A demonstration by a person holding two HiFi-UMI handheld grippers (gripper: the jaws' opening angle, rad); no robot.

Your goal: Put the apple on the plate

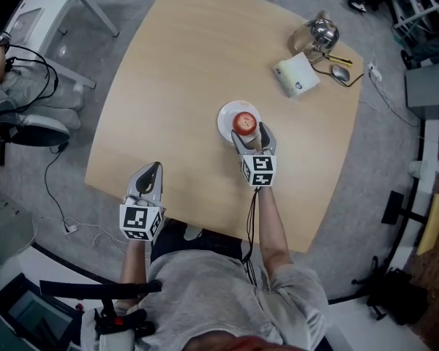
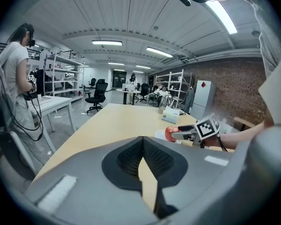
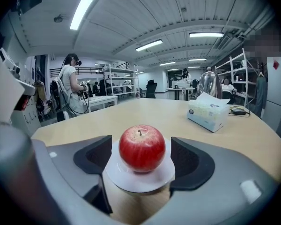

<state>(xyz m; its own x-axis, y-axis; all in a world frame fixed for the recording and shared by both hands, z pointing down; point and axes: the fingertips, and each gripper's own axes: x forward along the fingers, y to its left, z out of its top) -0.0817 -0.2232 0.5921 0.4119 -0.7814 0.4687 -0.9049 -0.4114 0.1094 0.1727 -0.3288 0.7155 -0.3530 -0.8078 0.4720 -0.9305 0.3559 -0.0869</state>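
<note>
A red apple sits upright on a small white plate near the middle of the wooden table. My right gripper is open, one jaw on each side of the apple with a gap on both sides. My left gripper is shut on nothing, over the table's front left edge, well away from the plate. The left gripper view shows the apple and the right gripper off to its right.
A tissue box and a metal kettle stand at the table's far right, with a cable and a small dark object beside them. A white desk and a standing person are to the left.
</note>
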